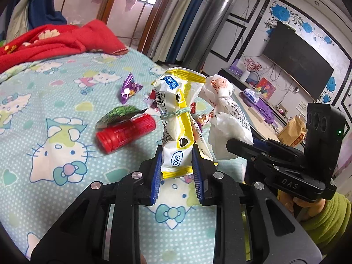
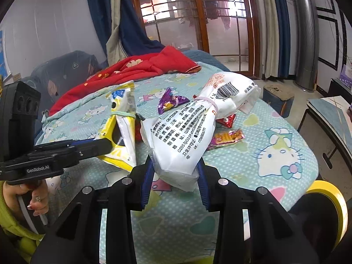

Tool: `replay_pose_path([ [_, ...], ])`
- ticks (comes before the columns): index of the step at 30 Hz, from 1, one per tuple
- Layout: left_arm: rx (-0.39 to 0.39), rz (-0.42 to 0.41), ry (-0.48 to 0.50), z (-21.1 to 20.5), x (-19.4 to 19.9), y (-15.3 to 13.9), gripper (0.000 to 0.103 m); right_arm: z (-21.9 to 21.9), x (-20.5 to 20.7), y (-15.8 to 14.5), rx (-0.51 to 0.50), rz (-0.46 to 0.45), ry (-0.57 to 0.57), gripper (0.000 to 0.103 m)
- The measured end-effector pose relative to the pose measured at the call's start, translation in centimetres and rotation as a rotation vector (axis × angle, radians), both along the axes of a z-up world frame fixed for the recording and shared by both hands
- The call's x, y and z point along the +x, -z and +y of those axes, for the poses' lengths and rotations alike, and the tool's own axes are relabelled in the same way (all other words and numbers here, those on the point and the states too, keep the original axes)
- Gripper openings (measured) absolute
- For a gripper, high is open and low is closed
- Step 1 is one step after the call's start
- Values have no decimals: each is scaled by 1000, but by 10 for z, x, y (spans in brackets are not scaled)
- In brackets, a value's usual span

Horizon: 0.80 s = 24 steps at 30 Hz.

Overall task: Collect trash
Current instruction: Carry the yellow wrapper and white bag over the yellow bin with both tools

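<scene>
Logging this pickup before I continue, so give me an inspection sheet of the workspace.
Surface: cartoon-cat bedsheet.
Job's things: yellow-white packet and white bag, both tied at the neck and held up.
Clutter: red bottle, purple wrapper, green wrapper, red garment.
Grippers: left hand-held gripper shut on the packet; right hand-held gripper shut on the bag.
Cables: wires under the television.
Surroundings: curtains, window.

Lots of open bedsheet (image 1: 44,110) near the camera; further back a red tube (image 1: 126,133), purple wrapper (image 1: 129,88) and red blanket (image 1: 55,39) clutter the way.
</scene>
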<state>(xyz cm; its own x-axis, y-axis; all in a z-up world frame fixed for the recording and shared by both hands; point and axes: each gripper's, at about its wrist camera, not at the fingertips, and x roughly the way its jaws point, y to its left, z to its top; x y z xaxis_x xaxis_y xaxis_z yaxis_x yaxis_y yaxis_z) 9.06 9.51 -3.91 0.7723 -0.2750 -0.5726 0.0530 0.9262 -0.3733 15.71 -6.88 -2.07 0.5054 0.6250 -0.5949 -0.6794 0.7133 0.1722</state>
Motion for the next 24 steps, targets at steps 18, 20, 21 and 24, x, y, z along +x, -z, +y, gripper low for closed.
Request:
replay_pose_path([
  [18,23,-64,77,-43,-2,-20,19,-63,-8,-17,19,-31,97,34],
  [20,22,-66,83,-47,-2,-20,19,-71,-8,-18,18,-33,114,34],
  [21,20,-68,88,-50,-1,-21,19,-74,-9,-18,17,-34,123,34],
  [24,17,-74,101,-52,3,-20,19,-84,-10,-17,19,-33,146,34],
])
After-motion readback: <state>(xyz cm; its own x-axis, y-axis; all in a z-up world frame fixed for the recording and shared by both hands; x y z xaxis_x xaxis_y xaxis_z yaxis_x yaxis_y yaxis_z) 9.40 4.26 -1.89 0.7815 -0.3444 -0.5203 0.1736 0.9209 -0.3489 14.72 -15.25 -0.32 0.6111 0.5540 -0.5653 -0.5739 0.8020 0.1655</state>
